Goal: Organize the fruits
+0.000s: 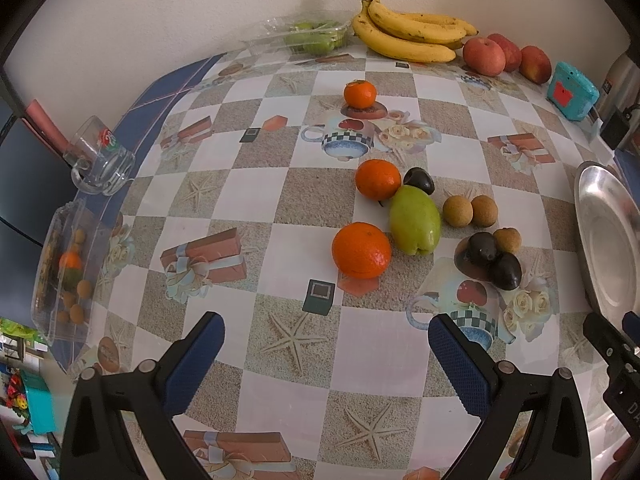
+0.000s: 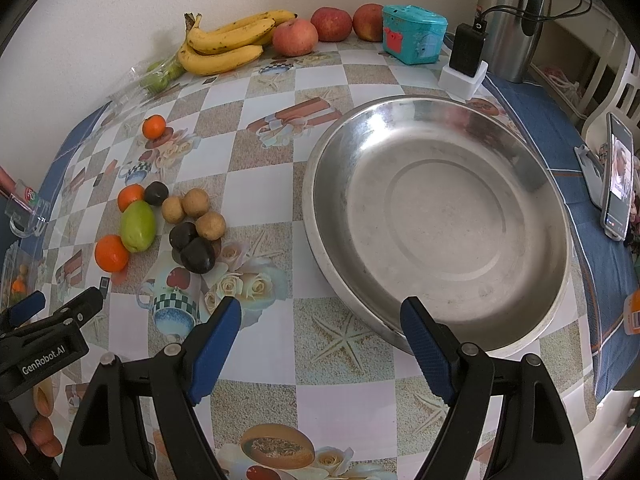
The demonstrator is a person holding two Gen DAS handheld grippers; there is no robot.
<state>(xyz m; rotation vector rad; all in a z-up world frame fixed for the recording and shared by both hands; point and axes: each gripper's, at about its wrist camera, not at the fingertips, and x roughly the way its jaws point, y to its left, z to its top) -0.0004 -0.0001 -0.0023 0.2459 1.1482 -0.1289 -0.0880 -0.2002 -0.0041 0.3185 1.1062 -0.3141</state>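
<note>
A: Status? Both the left gripper (image 1: 326,360) and right gripper (image 2: 320,344) are agape and empty. Fruit (image 1: 414,220) clusters left of the pan (image 2: 440,208).

B: Risk: round pieces may roll when nudged.

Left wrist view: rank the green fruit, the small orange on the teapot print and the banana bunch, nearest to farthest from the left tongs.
1. Green fruit, mid-table, just right of centre.
2. Small orange, farther back, centre.
3. Banana bunch, against the back wall.
Left tongs sit at the bottom edge.
</note>
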